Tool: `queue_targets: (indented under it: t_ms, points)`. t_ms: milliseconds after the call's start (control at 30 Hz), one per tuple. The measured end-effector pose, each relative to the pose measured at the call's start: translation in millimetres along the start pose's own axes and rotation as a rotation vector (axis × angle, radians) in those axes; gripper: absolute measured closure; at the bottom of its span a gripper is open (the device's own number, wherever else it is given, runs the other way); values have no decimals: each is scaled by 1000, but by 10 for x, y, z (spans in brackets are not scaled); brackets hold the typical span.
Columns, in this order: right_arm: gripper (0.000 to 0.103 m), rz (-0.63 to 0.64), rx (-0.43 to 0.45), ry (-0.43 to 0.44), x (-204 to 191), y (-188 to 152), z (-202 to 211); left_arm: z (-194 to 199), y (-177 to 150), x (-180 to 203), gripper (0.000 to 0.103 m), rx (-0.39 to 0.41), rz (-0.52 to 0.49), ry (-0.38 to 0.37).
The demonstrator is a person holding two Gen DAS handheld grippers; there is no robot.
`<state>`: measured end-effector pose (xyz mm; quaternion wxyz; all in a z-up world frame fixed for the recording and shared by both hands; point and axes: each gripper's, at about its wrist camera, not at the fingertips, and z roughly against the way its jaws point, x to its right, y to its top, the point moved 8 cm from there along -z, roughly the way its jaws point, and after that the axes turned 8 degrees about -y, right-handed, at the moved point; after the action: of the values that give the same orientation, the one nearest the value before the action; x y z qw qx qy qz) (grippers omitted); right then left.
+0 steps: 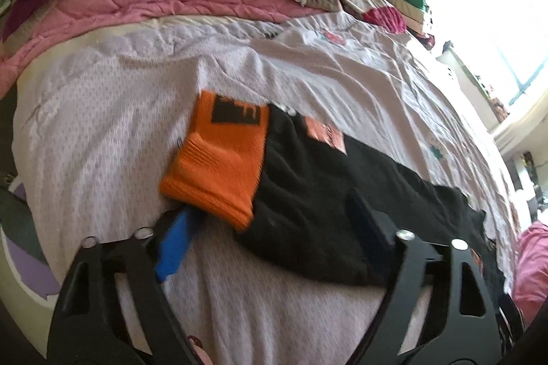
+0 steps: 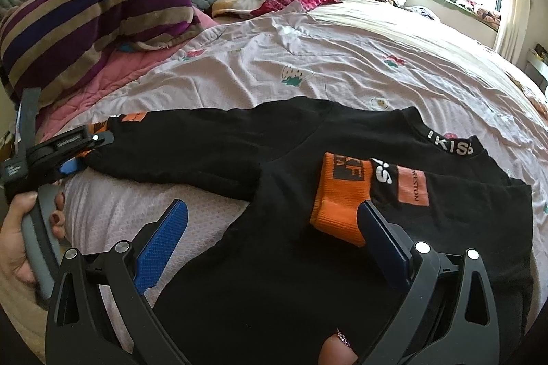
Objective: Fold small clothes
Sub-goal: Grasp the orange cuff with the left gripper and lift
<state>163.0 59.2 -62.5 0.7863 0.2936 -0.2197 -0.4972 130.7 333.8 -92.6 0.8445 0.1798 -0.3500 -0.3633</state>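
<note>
A black shirt (image 2: 274, 228) with orange cuffs is spread flat on the bed (image 2: 342, 56), toward its near edge. The left claw (image 1: 274, 228) is seen with jaws apart around one orange cuff (image 1: 219, 159) — no pad presses on it. The right claw (image 2: 274, 228) is held wide apart over the shirt's body, the other cuff (image 2: 342, 193) lying folded across it — nothing is gripped.

left gripper (image 1: 270, 228): jaws apart, angled down | right gripper (image 2: 274, 228): jaws wide, angled down
</note>
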Motion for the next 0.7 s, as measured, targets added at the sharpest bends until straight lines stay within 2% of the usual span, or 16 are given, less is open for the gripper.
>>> queue_targets:
  t_ms: [33,67,133,167,433,700]
  points:
    - [5,-5,-4,0,5,-10,-6,-5,19,-16,50,5,3,8]
    - [5,-10,-6,2,8,-18,-8,-5,42,-28,58,8,11,8]
    - [5,-23,-10,9,25,-42,-10,0,63,-52,87,8,28,-14]
    - [5,-30,-12,11,35,-55,-10,2,74,-58,91,7,34,-26]
    - [5,-110,-22,25,187,-141,29,212,132,97,94,36,32,-116]
    - [5,-212,-6,-8,524,-214,183,476,206,557,95,59,-41,-210]
